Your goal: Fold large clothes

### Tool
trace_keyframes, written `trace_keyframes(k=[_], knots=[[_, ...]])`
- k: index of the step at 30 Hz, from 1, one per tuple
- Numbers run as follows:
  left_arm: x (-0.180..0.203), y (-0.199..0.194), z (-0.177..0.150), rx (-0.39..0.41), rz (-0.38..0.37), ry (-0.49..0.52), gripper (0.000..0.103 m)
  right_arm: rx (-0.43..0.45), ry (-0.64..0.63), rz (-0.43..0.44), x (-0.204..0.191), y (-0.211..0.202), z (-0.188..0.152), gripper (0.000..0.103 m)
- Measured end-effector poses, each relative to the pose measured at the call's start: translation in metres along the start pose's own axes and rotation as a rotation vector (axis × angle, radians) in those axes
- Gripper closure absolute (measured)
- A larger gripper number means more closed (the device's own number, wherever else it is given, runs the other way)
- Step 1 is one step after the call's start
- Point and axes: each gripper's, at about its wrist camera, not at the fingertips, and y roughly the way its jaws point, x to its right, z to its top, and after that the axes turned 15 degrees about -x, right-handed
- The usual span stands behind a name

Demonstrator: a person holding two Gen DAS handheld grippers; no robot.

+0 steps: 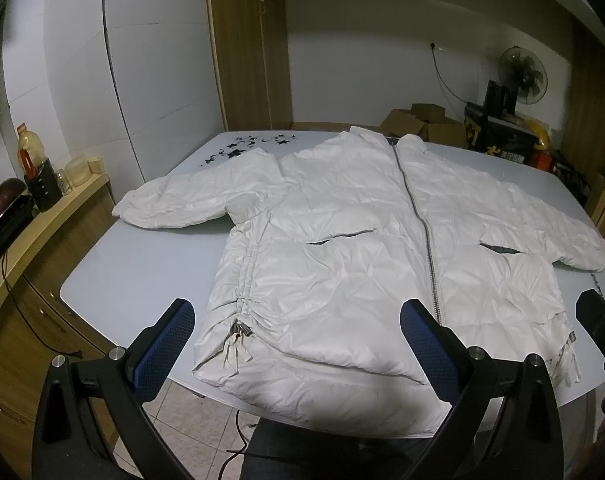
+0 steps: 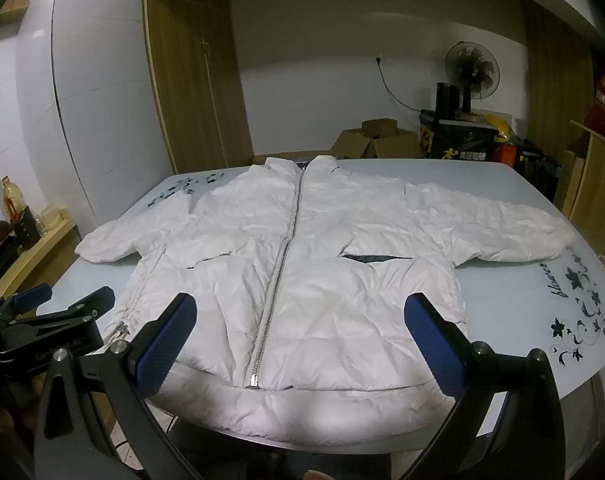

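A white puffer jacket (image 1: 342, 248) lies flat on its back on the pale table (image 1: 142, 264), zipped up, collar at the far side, both sleeves spread out. It also shows in the right wrist view (image 2: 322, 280). My left gripper (image 1: 298, 344) is open and empty, held above the jacket's near hem, left of the zipper. My right gripper (image 2: 300, 340) is open and empty above the near hem, over the zipper's lower end. The left gripper also shows at the left edge of the right wrist view (image 2: 62, 304).
A wooden counter (image 1: 34, 232) with an oil bottle (image 1: 28, 148) and jars stands to the left. Cardboard boxes (image 2: 374, 140), a fan (image 2: 472, 68) and a black crate stand beyond the table. A wooden cabinet (image 2: 602, 196) stands at the right.
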Motion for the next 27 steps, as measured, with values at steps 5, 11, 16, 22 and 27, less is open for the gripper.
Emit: trace_keyframes(k=[5,11,16,22,27], knots=[[0.0002,0.0002,-0.0007,0.001,0.0,-0.004,0.0,-0.001,-0.003,-0.002,0.0004,0.0014,-0.0004,0.0],[-0.0023,0.0004,-0.0022,0.001,-0.009,-0.027,0.0,-0.01,-0.009,0.004,-0.001,0.0062,-0.0021,0.0],[-0.0035,0.0009,-0.0022,0.0,-0.011,-0.023,0.0,-0.013,-0.012,0.007,-0.0021,0.0073,-0.0028,0.0],[-0.005,0.0027,-0.0026,-0.003,-0.009,-0.022,0.0,-0.013,-0.01,0.006,-0.0019,0.0077,-0.003,0.0],[-0.0042,0.0035,-0.0018,-0.004,-0.01,-0.022,0.0,-0.013,-0.012,0.007,-0.0017,0.0079,-0.0034,0.0]])
